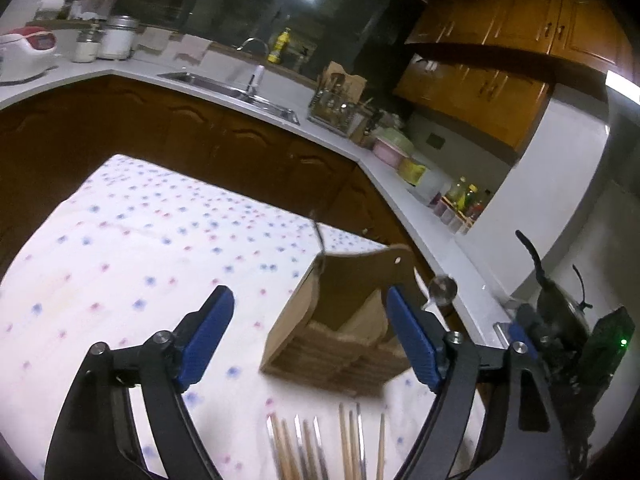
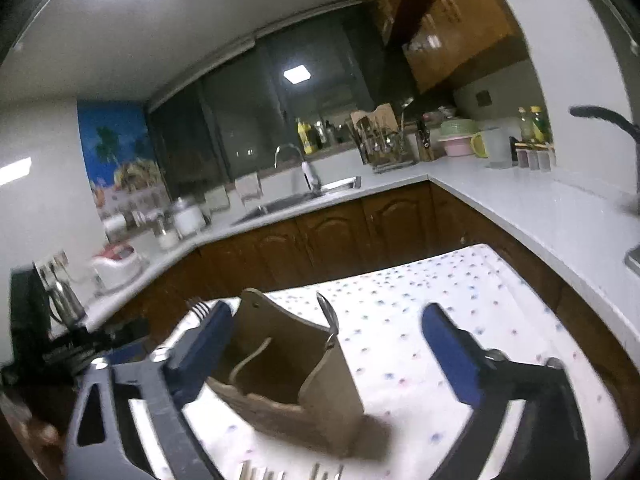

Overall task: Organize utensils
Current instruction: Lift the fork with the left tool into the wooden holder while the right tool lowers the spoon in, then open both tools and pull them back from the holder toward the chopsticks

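A wooden utensil holder (image 1: 340, 320) stands on the dotted tablecloth; it also shows in the right wrist view (image 2: 288, 376). A metal utensil (image 2: 330, 320) leans inside it, its handle (image 1: 318, 232) sticking up. Several chopsticks and utensil ends (image 1: 320, 448) lie in front of the holder; their tips (image 2: 280, 474) show in the right wrist view. My left gripper (image 1: 310, 336) is open and empty, just in front of the holder. My right gripper (image 2: 326, 352) is open and empty, with the holder between its fingers' lines. A fork (image 2: 198, 308) shows behind its left finger.
The table with the dotted cloth (image 1: 140, 260) stands before an L-shaped kitchen counter (image 1: 352, 148) with a sink (image 1: 232, 88), a dish rack (image 1: 340, 112), jars and bowls. The other gripper (image 1: 568, 332) is at the right. Dark wooden cabinets run below.
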Motion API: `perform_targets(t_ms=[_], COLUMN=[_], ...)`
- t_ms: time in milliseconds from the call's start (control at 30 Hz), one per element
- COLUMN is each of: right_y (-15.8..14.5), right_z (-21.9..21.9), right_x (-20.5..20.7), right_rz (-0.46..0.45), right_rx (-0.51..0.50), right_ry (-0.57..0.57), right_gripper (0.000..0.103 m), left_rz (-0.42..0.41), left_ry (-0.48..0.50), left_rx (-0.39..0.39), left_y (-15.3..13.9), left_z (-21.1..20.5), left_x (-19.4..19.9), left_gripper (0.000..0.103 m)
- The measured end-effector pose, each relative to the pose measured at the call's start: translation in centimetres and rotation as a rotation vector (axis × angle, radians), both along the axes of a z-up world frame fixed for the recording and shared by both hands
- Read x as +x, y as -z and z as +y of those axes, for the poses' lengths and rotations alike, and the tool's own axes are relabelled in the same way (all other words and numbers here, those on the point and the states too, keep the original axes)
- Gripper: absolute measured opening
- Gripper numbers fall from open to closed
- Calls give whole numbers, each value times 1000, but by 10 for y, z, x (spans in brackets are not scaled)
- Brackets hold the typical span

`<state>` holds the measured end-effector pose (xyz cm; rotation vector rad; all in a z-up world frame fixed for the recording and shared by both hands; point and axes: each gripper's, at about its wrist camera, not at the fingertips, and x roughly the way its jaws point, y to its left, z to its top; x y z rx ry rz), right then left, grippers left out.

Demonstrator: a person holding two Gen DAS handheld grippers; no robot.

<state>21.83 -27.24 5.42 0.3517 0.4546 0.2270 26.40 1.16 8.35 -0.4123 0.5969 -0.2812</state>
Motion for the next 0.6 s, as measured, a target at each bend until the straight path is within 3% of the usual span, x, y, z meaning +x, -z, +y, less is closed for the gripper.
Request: perform_targets(t_ms=[300,600], right_y=[2,22], right_z=[-20,-22], right_x=[-68,-123], right_rz=[30,99], right_rx=[89,102], right_ry=[29,30], right_gripper=[102,102], left_rz=[37,117], left_ry=[-39,-38], left_rx=[56,88], left_y=[20,51], left_z=[10,13], left_x=[-63,-106], left_gripper=[83,83])
